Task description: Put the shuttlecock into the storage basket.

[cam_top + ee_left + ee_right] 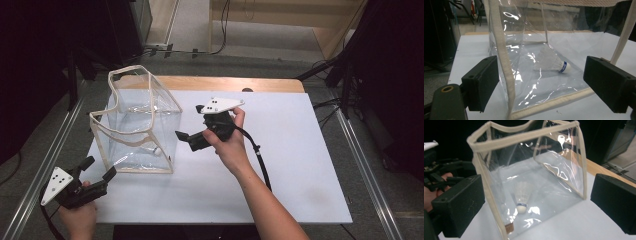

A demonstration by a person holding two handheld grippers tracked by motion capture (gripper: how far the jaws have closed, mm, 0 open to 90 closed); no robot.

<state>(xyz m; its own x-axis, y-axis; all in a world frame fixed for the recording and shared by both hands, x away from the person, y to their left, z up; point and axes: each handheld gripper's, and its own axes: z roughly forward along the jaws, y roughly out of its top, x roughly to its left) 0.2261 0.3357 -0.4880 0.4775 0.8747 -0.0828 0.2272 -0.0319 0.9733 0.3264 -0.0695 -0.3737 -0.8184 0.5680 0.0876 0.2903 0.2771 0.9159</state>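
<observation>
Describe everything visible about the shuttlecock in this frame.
The shuttlecock is white, with a feathery skirt, a rounded white cork tip and a blue band just behind the tip. It lies on its side on the floor of the clear plastic bag, a see-through upright pouch with beige fabric edging and an open top, standing on the white table. Nothing else is in the bag with it, and neither gripper touches it.

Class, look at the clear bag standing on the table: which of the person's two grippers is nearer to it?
The right gripper: its open jaws sit just beside the clear bag's right wall. The left gripper, also open, sits off the bag's near-left corner, slightly farther away.
</observation>
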